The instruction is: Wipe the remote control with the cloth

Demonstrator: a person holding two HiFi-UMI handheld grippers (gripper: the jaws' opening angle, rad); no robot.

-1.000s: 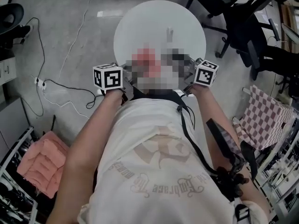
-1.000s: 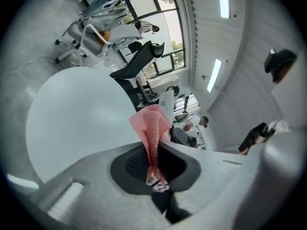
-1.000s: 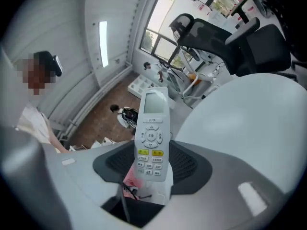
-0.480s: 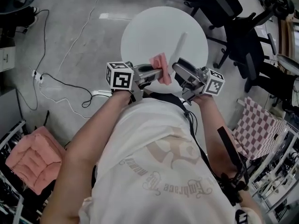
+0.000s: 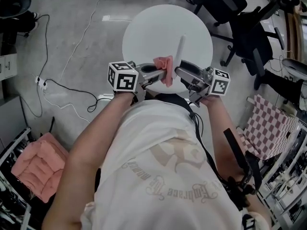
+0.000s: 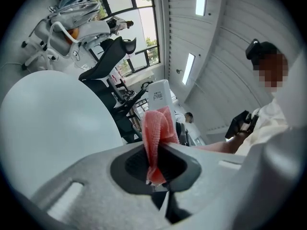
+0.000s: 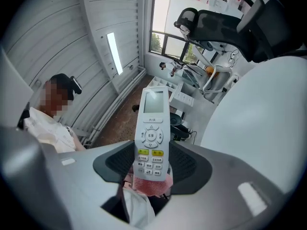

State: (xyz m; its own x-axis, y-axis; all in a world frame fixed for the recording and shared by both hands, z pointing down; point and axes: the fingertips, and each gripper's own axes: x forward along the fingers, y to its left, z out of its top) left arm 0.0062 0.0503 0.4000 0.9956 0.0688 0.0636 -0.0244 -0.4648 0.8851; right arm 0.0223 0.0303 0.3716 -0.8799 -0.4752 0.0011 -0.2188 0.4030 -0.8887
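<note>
Both grippers had risen since second before, meeting above tabletop (image 5: 144,32) near edge. Right gripper (image 5: 184,72) jaws clamped remote control (image 7: 152,128) by lower end, length left bare for wiping. Left gripper (image 5: 161,75) jaws pinched cloth (image 6: 156,131), touching remote's base.

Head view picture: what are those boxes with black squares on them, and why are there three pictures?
A person holds a tool in each hand. The boxes with black squares are part of those tools. The head view comes from a camera on the person's head, looking down; the other two come from cameras riding on each tool. The left hand-held gripper pinches a pink woven cloth. The right hand-held gripper pinches a long white remote control with buttons. Both are held above a round white table, the cloth beside the remote's lower end.
</note>
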